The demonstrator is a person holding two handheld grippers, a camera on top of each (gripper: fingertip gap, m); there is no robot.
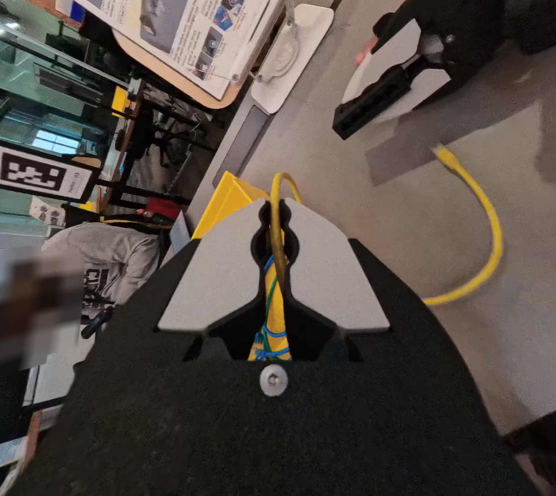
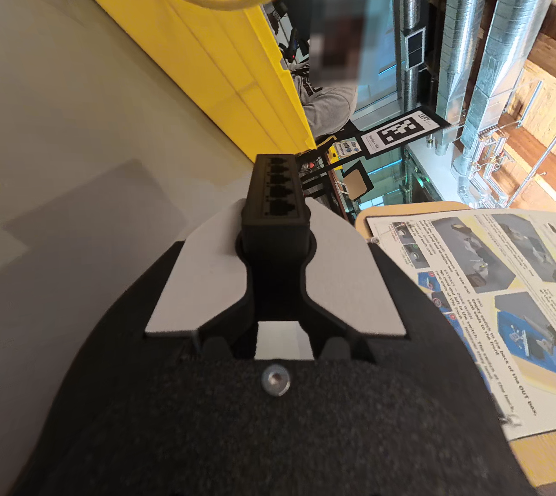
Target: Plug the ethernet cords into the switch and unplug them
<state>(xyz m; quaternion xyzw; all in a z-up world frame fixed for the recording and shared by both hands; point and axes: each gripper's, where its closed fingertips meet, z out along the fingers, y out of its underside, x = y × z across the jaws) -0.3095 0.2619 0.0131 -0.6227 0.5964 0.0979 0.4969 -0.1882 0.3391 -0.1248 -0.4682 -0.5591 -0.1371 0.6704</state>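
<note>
Left wrist view: the left gripper (image 1: 276,211) is closed on one yellow ethernet cord (image 1: 493,229), a soft, light cable; its free plug (image 1: 444,155) hangs near the switch (image 1: 371,104), so I judge a hold close behind the plug is better. More cords lie in the yellow bin (image 1: 228,202). Right wrist view: the right gripper (image 2: 276,220) clamps the one black switch (image 2: 275,196), rigid and light, with five empty ports.

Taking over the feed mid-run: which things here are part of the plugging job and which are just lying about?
In the job:
- yellow ethernet cord, pinched in the left gripper
- black switch, clamped in the right gripper, ports empty

Lying about:
- yellow bin
- instruction sheet
- white pad on the table
</note>
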